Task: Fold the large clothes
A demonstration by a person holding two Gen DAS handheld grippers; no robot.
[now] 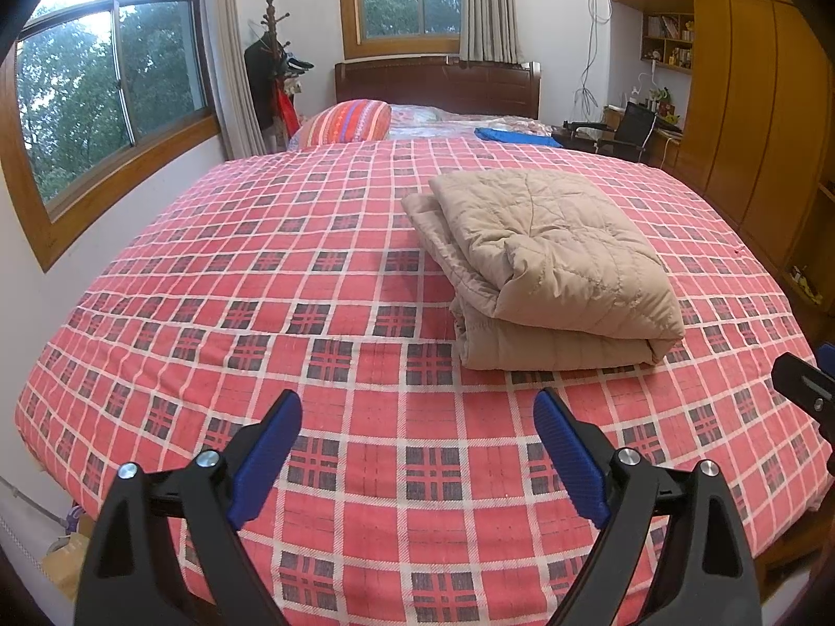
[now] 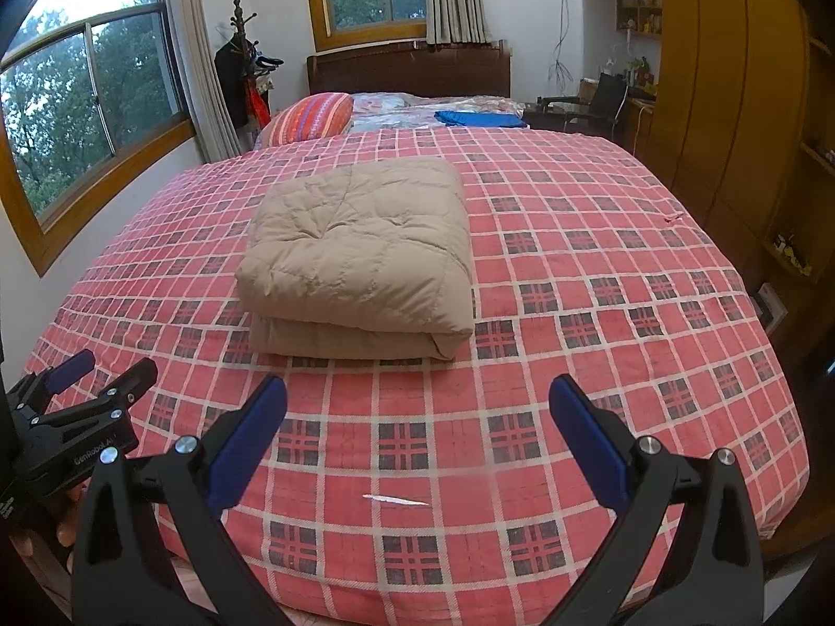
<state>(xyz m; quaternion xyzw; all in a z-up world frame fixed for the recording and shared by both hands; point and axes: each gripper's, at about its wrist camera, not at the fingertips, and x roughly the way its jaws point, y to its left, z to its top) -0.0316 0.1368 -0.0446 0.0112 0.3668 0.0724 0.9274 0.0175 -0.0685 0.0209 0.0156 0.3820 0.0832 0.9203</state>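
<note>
The left black gripper with blue ribbed pads (image 1: 417,448) hovered with its jaws spread wide and empty over the near edge of the red-and-white checked bedspread (image 1: 261,271), well short of the beige quilted padded garment (image 1: 548,266) lying folded in a thick, neat stack near the bed's middle. To the right, the right black gripper with blue pads (image 2: 417,438) also stood wide and held nothing. The puffy piece looked light, soft and springy with a slick shell, best gripped at its doubled edges, not its billowy top.
</note>
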